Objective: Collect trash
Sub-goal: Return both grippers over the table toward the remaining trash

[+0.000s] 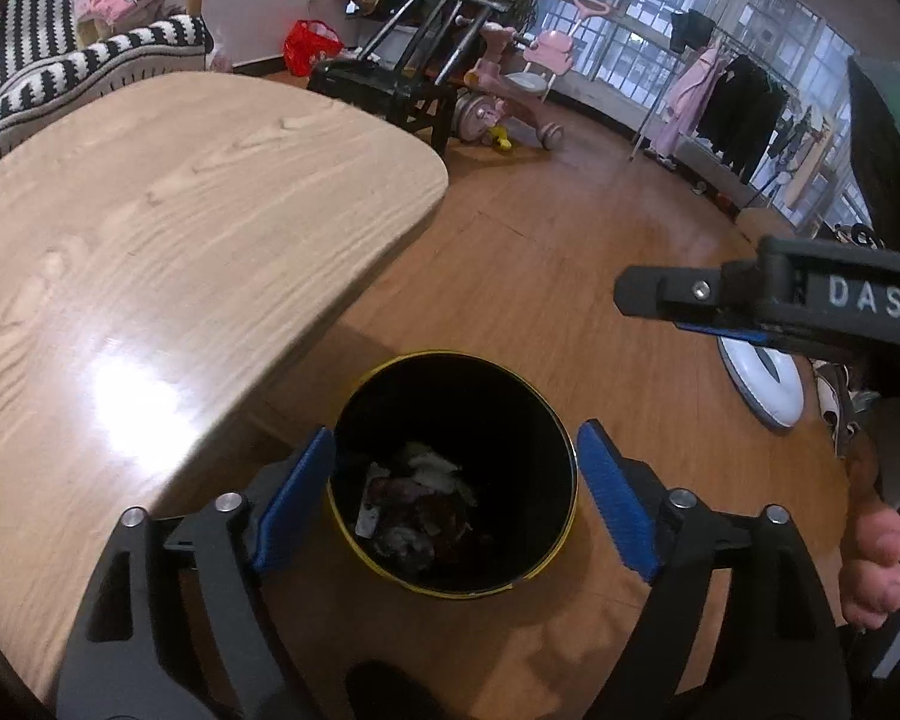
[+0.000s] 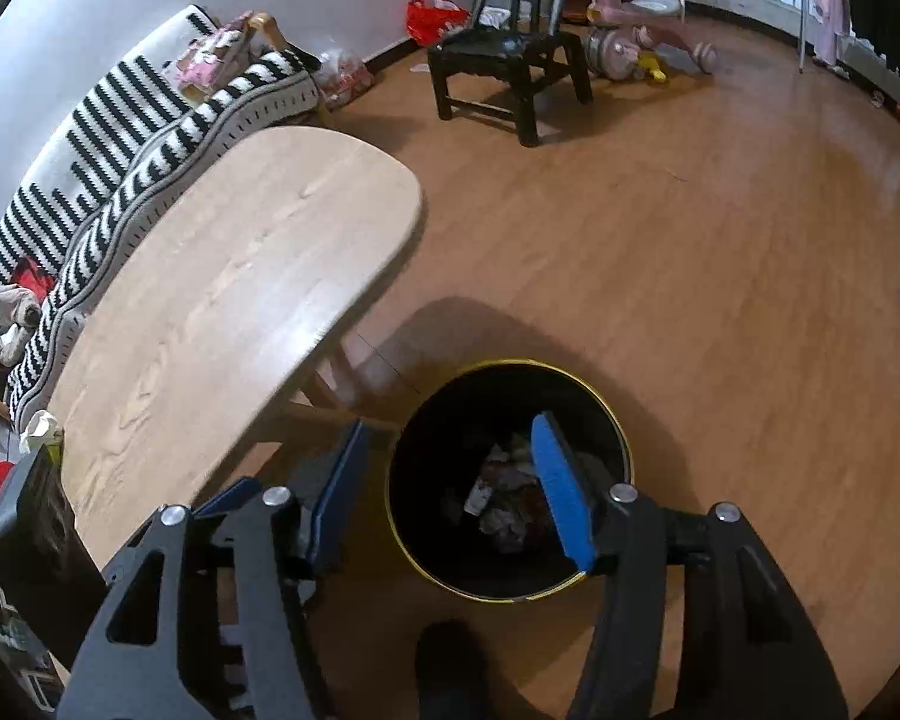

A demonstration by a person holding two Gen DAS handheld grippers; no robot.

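Both grippers, left gripper [image 1: 456,498] and right gripper [image 2: 450,489], gape empty over the bin [image 1: 561,438]; only the right view catches tissue [image 2: 41,427] on the table [image 2: 240,276] beside it.

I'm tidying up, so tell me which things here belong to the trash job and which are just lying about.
Job: black bin; trash in it; left gripper and right gripper, both open, empty.

Lying about: wooden table; black chair; pink tricycle; striped sofa.
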